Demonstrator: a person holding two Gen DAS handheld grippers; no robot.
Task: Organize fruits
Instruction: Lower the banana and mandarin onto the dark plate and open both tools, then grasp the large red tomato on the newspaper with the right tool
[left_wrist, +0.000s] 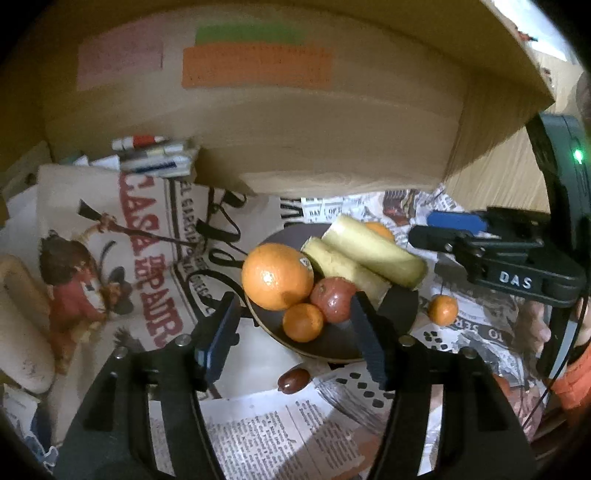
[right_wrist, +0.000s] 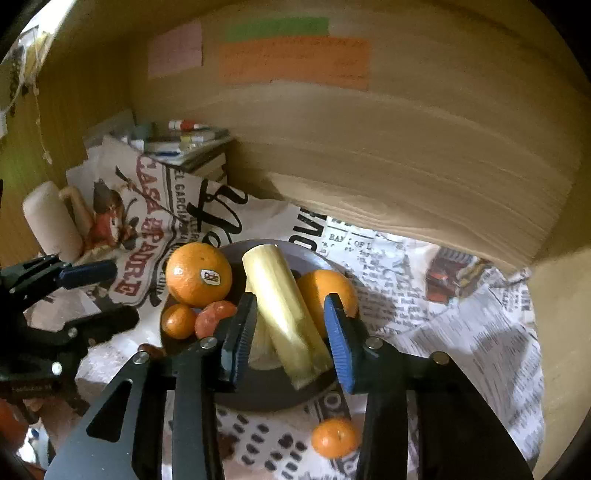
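A dark plate (left_wrist: 332, 347) (right_wrist: 266, 391) holds a big orange (left_wrist: 277, 276) (right_wrist: 198, 274), a small mandarin (left_wrist: 303, 322) (right_wrist: 178, 321), a red fruit (left_wrist: 334, 300) (right_wrist: 214, 318), two pale yellow stalks (left_wrist: 373, 251) (right_wrist: 288, 310) and another orange (right_wrist: 325, 291). My left gripper (left_wrist: 293, 328) is open and empty, its fingers either side of the mandarin and red fruit. My right gripper (right_wrist: 290, 332) is open around the stalks; I cannot tell if it touches them. A loose mandarin (left_wrist: 442, 310) (right_wrist: 335, 437) and a dark date-like fruit (left_wrist: 293, 380) lie on the newspaper.
A wooden box or shelf (left_wrist: 295, 110) (right_wrist: 406, 147) overhangs behind the plate. Newspaper (left_wrist: 277, 435) (right_wrist: 461, 332) covers the surface. A printed cloth bag (left_wrist: 122, 240) (right_wrist: 147, 221), a pale roll (left_wrist: 22, 325) (right_wrist: 51, 221) and stacked books (left_wrist: 155, 155) sit at the left.
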